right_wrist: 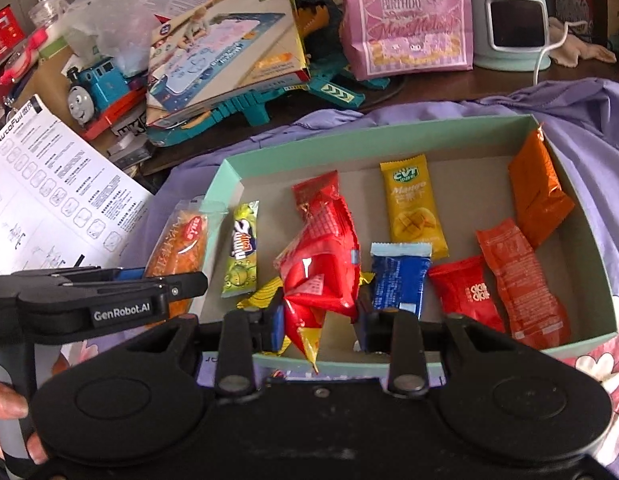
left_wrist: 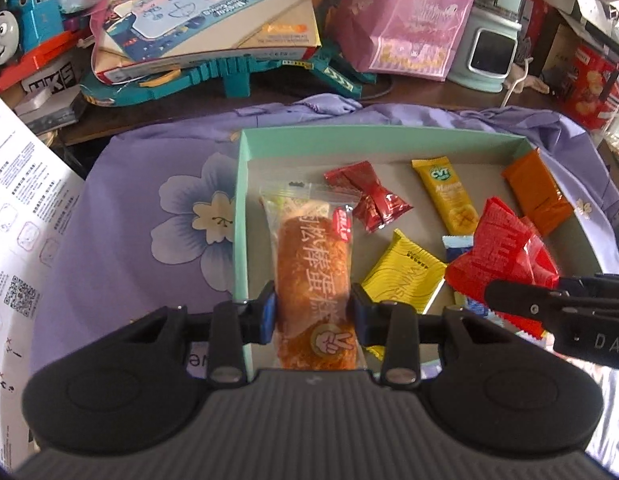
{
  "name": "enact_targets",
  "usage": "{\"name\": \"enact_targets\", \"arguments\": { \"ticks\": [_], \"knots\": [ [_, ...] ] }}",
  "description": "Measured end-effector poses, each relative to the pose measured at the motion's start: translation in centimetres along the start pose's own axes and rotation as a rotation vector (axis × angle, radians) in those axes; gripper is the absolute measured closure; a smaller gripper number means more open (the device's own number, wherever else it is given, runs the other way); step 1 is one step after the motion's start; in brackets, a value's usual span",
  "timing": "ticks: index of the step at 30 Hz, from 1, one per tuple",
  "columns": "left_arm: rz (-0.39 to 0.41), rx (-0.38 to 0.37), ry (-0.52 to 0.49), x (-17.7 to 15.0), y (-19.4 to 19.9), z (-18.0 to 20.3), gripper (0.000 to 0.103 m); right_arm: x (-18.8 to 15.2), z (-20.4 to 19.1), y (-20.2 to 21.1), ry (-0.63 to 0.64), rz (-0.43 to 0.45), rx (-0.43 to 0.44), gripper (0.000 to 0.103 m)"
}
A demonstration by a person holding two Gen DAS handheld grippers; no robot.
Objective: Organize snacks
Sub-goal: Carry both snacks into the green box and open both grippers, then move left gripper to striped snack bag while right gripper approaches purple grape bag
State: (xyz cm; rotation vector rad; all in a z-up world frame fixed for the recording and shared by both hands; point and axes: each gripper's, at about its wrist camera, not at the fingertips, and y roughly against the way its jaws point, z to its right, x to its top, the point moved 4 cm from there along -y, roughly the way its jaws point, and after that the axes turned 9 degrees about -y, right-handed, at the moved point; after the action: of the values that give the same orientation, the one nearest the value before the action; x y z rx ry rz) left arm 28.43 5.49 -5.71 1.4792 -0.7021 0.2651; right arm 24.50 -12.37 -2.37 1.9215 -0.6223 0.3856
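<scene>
A mint green box (left_wrist: pixel 241 184) (right_wrist: pixel 605 300) lies on a purple flowered cloth and holds several snack packs. My left gripper (left_wrist: pixel 313 312) is shut on a clear-wrapped orange bread roll (left_wrist: pixel 311 264) and holds it over the box's left edge; the roll shows at the left in the right wrist view (right_wrist: pixel 177 244). My right gripper (right_wrist: pixel 321 320) is shut on a red crinkled snack bag (right_wrist: pixel 321 256) above the box's front middle; the bag also shows in the left wrist view (left_wrist: pixel 505 248). In the box lie a yellow mango bar (right_wrist: pixel 413 208), a blue pack (right_wrist: pixel 399 276) and an orange pack (right_wrist: pixel 539 196).
Behind the box stand a toy box (right_wrist: pixel 225 56), a blue toy train (right_wrist: pixel 93 84), a pink birthday bag (right_wrist: pixel 409 16) and a pale green appliance (right_wrist: pixel 513 20). A printed instruction sheet (right_wrist: pixel 57 196) lies at the left. The purple cloth (left_wrist: pixel 141 200) surrounds the box.
</scene>
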Motion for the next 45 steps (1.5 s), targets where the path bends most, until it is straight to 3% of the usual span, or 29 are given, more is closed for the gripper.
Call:
{"name": "enact_targets", "arguments": {
  "ticks": [2,4,6,8,27,33,45],
  "knots": [
    [-0.010,0.007,0.001,0.0,-0.5,-0.2,0.067,0.4,-0.1,-0.8,-0.005,-0.003,0.004,0.064],
    [-0.013,0.024,-0.001,0.1,-0.8,-0.2,0.061,0.6,-0.1,-1.0,-0.003,0.010,-0.005,0.050],
    [-0.003,0.059,-0.006,0.1,-0.6,-0.3,0.018,0.7,-0.4,-0.8,-0.012,0.033,-0.015,0.017],
    [0.024,0.094,-0.016,0.1,0.0,-0.2,0.001,0.9,-0.3,-0.3,-0.021,0.069,-0.026,0.001],
    [0.053,0.070,-0.026,-1.6,5.2,1.0,0.000,-0.9,-0.8,4.1,-0.021,0.107,-0.040,0.000],
    [0.043,0.054,-0.016,-4.3,7.1,1.1,0.000,-2.9,-1.5,5.9,-0.003,0.103,-0.036,0.000],
    [-0.051,0.030,-0.007,-11.8,7.9,1.3,0.000,-7.5,-2.0,6.8,0.017,0.033,-0.027,0.000]
  ]
}}
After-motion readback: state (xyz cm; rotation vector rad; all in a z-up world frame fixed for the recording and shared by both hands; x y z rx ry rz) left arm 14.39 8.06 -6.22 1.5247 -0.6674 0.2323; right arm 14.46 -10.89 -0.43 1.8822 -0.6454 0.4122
